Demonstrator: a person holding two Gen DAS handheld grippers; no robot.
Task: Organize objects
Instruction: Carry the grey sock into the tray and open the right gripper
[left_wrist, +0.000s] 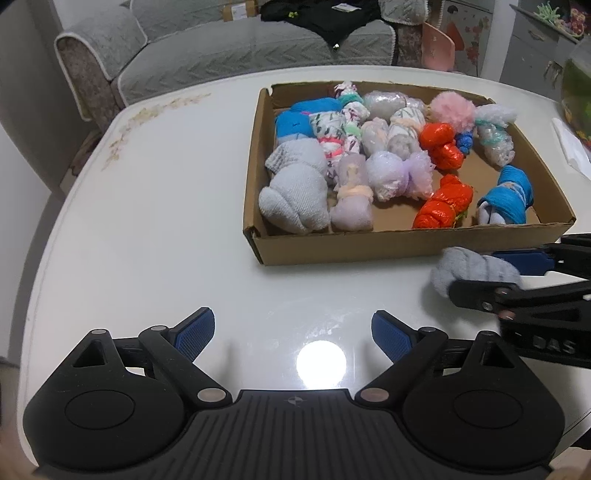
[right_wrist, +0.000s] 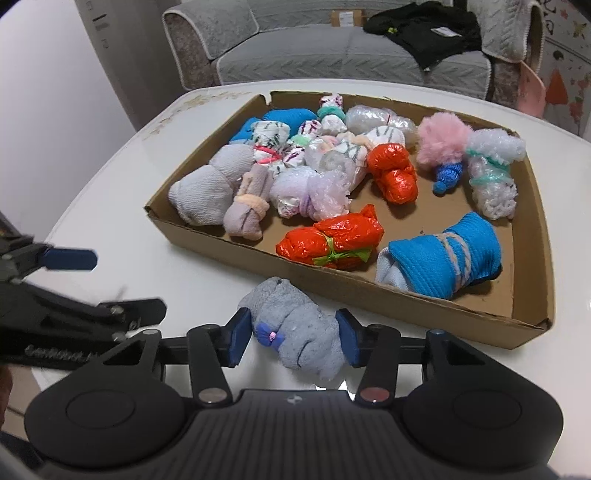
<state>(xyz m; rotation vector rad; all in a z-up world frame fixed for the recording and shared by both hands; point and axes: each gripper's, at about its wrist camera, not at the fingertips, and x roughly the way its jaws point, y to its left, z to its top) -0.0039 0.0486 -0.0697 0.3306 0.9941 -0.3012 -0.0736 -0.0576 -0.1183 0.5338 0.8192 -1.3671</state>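
The right gripper (right_wrist: 293, 338) pinches the grey sock bundle (right_wrist: 295, 332) at lower centre, just outside the box (right_wrist: 369, 295). Lift it clear over the near wall, then drop into the bare cardboard. The left gripper (left_wrist: 293, 332) idles, fingers wide.

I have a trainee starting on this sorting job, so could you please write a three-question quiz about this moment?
1. True or false: the right tongs are shut on the grey sock bundle.
2. Where is that bundle? A) in the cardboard box B) outside it, by its near wall C) on the sofa
3. Fill in: the left tongs are open and hold ____.

Key: 1 true; 2 B; 3 nothing.
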